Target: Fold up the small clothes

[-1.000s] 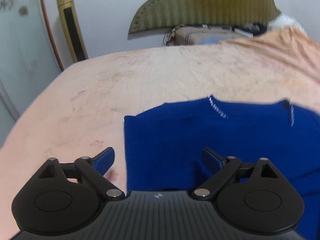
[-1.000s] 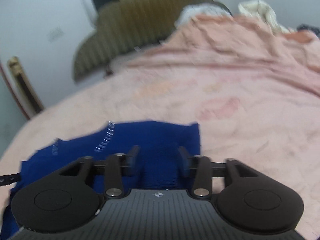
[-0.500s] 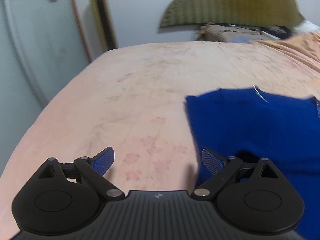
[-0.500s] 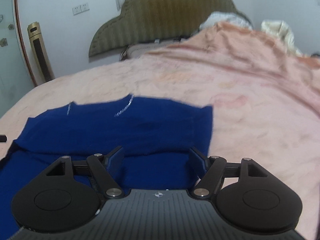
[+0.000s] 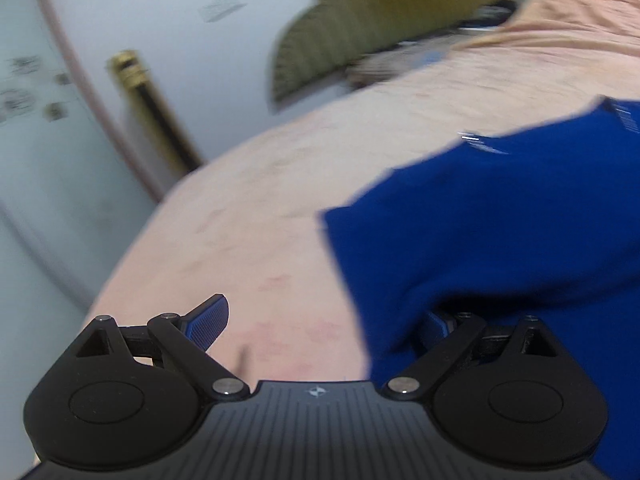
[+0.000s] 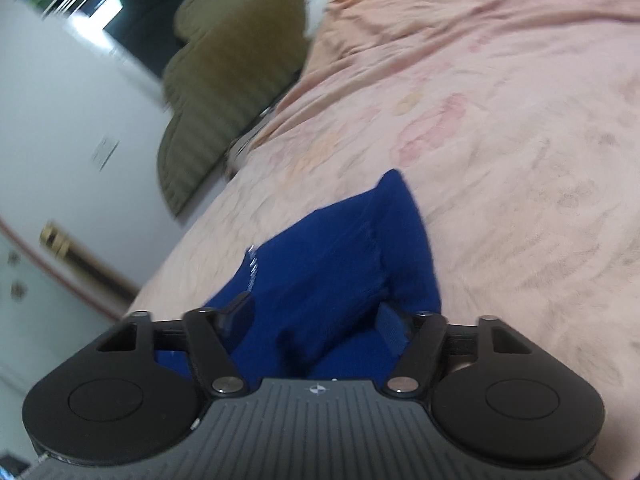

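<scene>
A dark blue garment (image 5: 500, 220) lies spread on the pink bedspread (image 5: 248, 216), filling the right of the left wrist view. My left gripper (image 5: 320, 324) is open wide at the garment's left edge. Its left pad (image 5: 208, 320) is over bare bedspread, and its right finger is partly hidden under the cloth's edge. In the right wrist view the garment's (image 6: 340, 248) right corner rises in a fold between the fingers of my right gripper (image 6: 316, 320). Its jaws are closing around that fold, but the pads still stand apart from it.
An olive padded headboard (image 5: 380, 8) and a rumpled pink cover (image 6: 500, 20) are at the far end of the bed. A gold-trimmed standing unit (image 5: 152, 108) and a pale glass panel (image 5: 36, 128) stand past the bed's left edge.
Both views have rolled and dipped. The left gripper has moved right, so the cloth's edge now covers its right finger. The right jaws have narrowed around a raised fold of the corner.
</scene>
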Demonstrator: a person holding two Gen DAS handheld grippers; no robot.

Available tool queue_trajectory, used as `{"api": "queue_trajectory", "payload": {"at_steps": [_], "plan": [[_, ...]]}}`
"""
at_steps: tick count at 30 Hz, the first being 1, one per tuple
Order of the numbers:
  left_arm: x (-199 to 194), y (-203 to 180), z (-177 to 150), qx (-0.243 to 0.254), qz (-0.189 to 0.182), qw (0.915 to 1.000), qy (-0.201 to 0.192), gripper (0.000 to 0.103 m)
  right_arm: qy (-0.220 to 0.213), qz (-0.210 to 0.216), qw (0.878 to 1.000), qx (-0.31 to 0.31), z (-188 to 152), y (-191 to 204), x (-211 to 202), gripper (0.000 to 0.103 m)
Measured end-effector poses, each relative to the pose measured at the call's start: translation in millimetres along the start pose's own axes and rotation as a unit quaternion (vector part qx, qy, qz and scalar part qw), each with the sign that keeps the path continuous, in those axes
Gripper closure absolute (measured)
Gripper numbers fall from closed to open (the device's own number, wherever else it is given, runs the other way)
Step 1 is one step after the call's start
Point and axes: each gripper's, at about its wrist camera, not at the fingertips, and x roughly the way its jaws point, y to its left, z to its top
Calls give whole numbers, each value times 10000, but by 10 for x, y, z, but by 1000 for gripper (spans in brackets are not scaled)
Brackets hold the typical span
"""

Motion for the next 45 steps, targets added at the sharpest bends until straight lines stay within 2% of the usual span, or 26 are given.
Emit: {"api": "queue_trajectory", "payload": {"at_steps": [1,3,5,7,11,14,15,19,21,23,25,27,28,29,31,33,35,37,39,41,42,44,45], "plan": [[-18,33,-15,-113,168,9998,10,6,-21,-26,9999,107,14,-12,36,66],[-23,134,-59,-333,294,9990,-21,6,-27,-213,9996,158,51,-29,81,90],[-24,208,-124,-477,293,9984,-18,6,14,-160,9997,209,50,-48,45,91],[-20,221,-183,-500,269,9984,3,6,-3,-145,9999,-23,19,2,-59,91],[-61,145,-238,-171,188,9997,28,6,45,-463,9974,-555,-55,55,-143,91],[-143,198,-224,6,-28,10000,-23,6,123,-639,9956,-668,-32,16,-139,84],[-176,235,-240,33,-112,9999,-9,6,52,-703,9947,-752,-15,50,-181,76],[-323,392,-312,-72,-364,9992,128,7,-840,-1235,9769,-1531,-23,317,-438,72],[-459,489,-315,-198,-438,9988,40,7,-1135,-1105,9713,-1775,-4,408,-517,72],[-567,600,-201,-557,-587,9965,-229,7,-985,-787,9711,-2029,36,492,-471,69],[-563,693,12,-1090,-935,9890,-361,7,-546,-445,9734,-2182,56,552,-316,66],[-429,659,242,-1454,-1416,9787,-296,7,-68,-297,9723,-2318,34,600,-81,63],[-350,595,319,-1501,-1518,9766,-258,7,37,-347,9707,-2378,6,615,29,60],[-250,485,395,-1468,-1539,9769,-220,7,169,-477,9679,-2463,-28,618,153,59],[-57,224,497,-1187,-1386,9832,-69,7,411,-700,9631,-2566,-80,596,347,60],[98,-17,520,-765,-1225,9895,-71,7,385,-788,9619,-2589,-140,611,370,59],[278,-178,480,-559,-801,9952,49,7,226,-741,9591,-2723,-146,650,254,51],[470,-189,422,-716,-692,9944,362,7,92,-754,9518,-2972,-169,688,123,39],[513,-65,368,-1127,-815,9886,569,7,130,-947,9444,-3146,-196,679,111,38],[376,34,356,-1324,-879,9862,460,7,352,-1210,9397,-3179,-208,610,193,40],[270,55,351,-1334,-863,9866,380,7,275,-1219,9407,-3153,-233,599,156,40],[101,74,332,-1345,-952,9858,335,7,71,-1057,9440,-3126,-245,657,9,38],[49,68,337,-1344,-1051,9846,371,7,-7,-921,9434,-3186,-270,693,-60,33]]}}
